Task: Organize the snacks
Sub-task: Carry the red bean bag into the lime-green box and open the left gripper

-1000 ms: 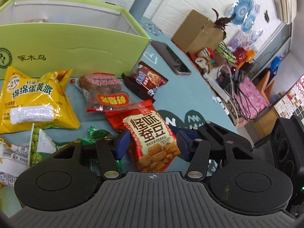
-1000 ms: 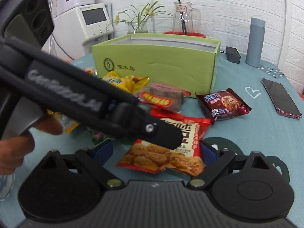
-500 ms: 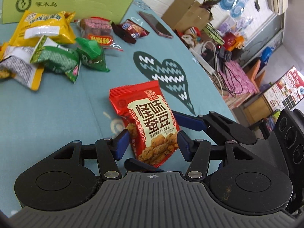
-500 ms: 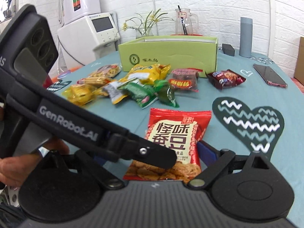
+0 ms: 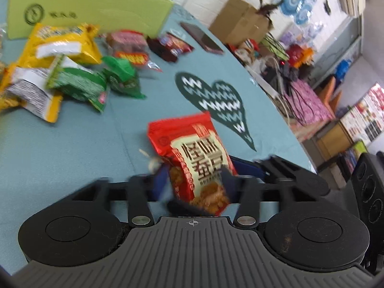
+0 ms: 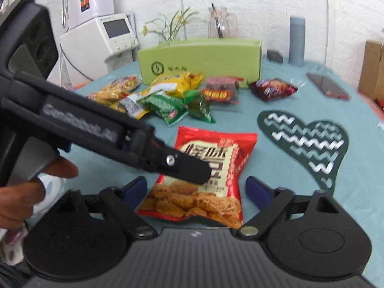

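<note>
Left wrist blur hides left claw (image 5: pixel 194 180) grip on red packet (image 5: pixel 194 158).

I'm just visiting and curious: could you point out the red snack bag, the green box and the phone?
red snack bag (image 6: pixel 211 165): right wrist view, on its printed front.
green box (image 6: pixel 201 62): right wrist view, on its front wall.
phone (image 6: pixel 327 86): right wrist view, on its dark screen.

- A teal tablecloth (image 6: pixel 300 110) with a dark heart print (image 6: pixel 304 144).
- A dark phone in a pink case (image 6: pixel 327 87) beside the heart.
- A grey cylinder (image 6: pixel 297 40) near the white brick wall.
- A brown cardboard box (image 5: pixel 242 22).
- A white dispenser with a screen (image 6: pixel 98 40).
</note>
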`<state>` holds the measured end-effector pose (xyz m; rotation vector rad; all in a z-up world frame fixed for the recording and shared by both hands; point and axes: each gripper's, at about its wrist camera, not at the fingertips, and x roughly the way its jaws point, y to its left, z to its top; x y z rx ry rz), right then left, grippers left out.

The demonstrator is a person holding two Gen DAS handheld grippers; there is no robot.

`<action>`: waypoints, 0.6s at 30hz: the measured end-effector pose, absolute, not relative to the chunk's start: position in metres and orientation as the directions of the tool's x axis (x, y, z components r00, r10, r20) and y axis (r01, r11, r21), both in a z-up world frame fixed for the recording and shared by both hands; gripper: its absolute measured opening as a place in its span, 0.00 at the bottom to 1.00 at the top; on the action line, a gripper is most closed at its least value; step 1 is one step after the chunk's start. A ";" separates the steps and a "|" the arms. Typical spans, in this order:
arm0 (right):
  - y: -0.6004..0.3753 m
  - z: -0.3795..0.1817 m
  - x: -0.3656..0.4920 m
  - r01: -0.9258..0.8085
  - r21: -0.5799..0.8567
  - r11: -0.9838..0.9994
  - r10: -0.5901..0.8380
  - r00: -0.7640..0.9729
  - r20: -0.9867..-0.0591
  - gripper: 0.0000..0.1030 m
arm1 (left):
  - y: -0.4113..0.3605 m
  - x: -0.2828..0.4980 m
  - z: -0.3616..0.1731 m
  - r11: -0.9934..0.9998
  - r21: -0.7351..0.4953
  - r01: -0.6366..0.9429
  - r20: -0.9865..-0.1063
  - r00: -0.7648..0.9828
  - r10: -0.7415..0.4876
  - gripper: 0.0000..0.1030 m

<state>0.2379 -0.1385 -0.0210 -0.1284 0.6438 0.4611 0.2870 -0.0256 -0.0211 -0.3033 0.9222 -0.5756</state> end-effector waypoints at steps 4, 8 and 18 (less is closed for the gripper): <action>-0.139 -0.005 0.242 -0.452 0.021 0.892 0.378 0.719 -0.583 0.72 | -0.023 0.291 -0.009 0.799 -0.499 0.337 -0.640 0.478 -0.601 0.12; -0.134 0.025 0.260 -0.450 -0.047 0.892 0.363 0.773 -0.521 0.72 | -0.021 0.313 0.026 0.785 -0.495 0.373 -0.585 0.525 -0.619 0.13; -0.081 0.083 0.417 -0.531 -0.160 0.832 0.417 0.789 -0.451 0.75 | 0.006 0.452 0.101 0.860 -0.376 0.344 -0.515 0.695 -0.503 0.15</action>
